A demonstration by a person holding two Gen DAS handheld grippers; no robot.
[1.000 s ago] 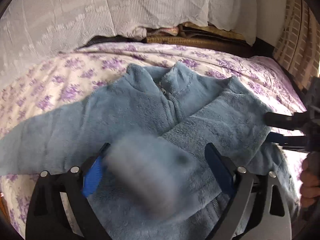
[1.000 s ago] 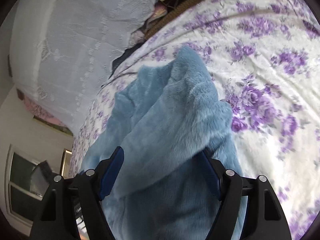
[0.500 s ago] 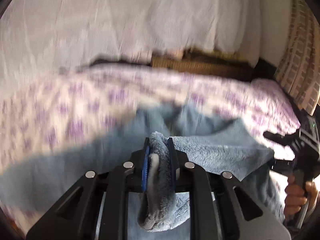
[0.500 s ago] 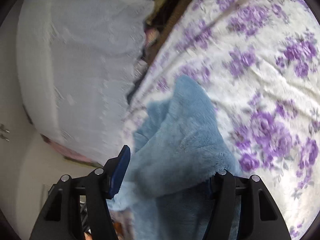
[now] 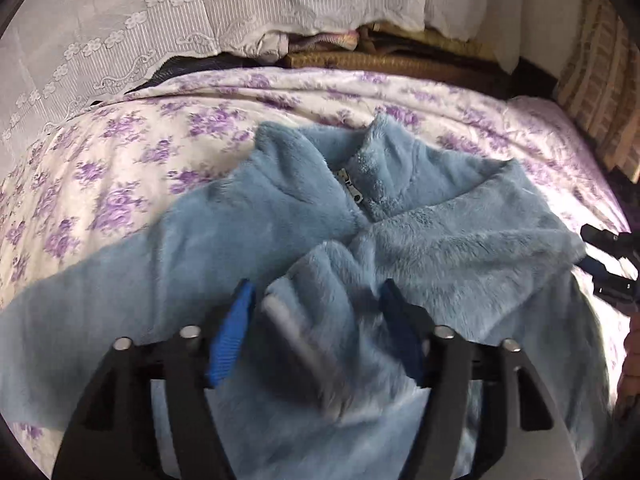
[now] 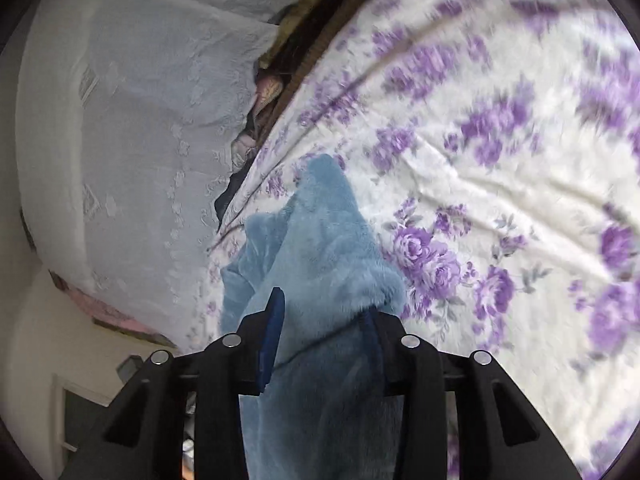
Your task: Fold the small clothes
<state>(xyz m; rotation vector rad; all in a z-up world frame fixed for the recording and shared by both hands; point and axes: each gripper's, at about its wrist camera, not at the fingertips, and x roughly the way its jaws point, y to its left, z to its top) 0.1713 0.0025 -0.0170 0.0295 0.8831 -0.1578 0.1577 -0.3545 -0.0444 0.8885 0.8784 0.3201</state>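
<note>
Left wrist view, item one: blue fleece jacket (image 5: 248, 240), lying front-up on the bed (image 5: 132, 152), which carries a white sheet with purple flowers. Collar toward the far side, zipper pull (image 5: 354, 196) at the neck. One sleeve runs out to the left; the other is folded across the chest, its cuff (image 5: 304, 308) blurred between my left tongs (image 5: 316, 328). Left tongs: jaws apart and opening, pads clear of the cuff, nothing gripped.

Item two, same view, right edge: my right tongs (image 5: 608, 264), seen only in part, at the jacket's folded side.

Right wrist view, item three: right tongs (image 6: 322, 344), jaws closing with a thick fold of the jacket (image 6: 320, 248) between them. Both pads appear to meet the fleece; the fold rises ahead of the fingers and hangs below them.

Item four: white lace-trimmed cloth (image 5: 160, 20) draped beyond the bed, with a stack of woven mats and dark items (image 5: 380, 60) wedged between it and the mattress edge.
</note>
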